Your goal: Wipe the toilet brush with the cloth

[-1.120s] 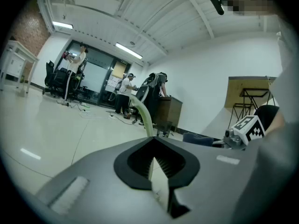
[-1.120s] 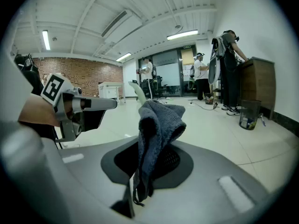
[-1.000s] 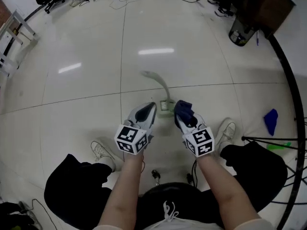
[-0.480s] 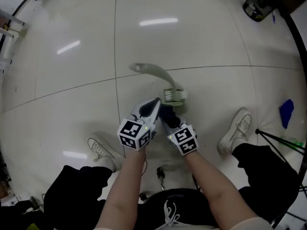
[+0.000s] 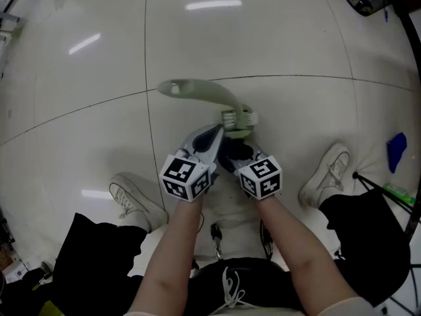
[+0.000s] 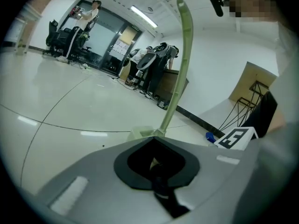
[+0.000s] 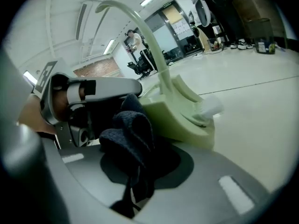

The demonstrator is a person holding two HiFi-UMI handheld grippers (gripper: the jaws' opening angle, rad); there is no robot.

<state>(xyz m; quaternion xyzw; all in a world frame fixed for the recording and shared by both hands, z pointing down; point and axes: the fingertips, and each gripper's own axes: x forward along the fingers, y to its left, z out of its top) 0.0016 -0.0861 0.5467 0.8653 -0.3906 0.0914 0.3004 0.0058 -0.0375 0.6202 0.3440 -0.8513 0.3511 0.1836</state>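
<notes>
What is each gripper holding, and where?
The right gripper pinches a fold of the dark cloth; left gripper appears shut on the toilet brush where handle meets head.

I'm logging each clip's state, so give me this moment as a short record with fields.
left gripper: shut on the head end of the brush
right gripper: shut on the cloth
cloth: dark blue, bunched, pressed against the brush head
brush: pale green, curved handle rising from the head
setting: glossy white tiled floor
task stage: cloth in contact with the brush
</notes>
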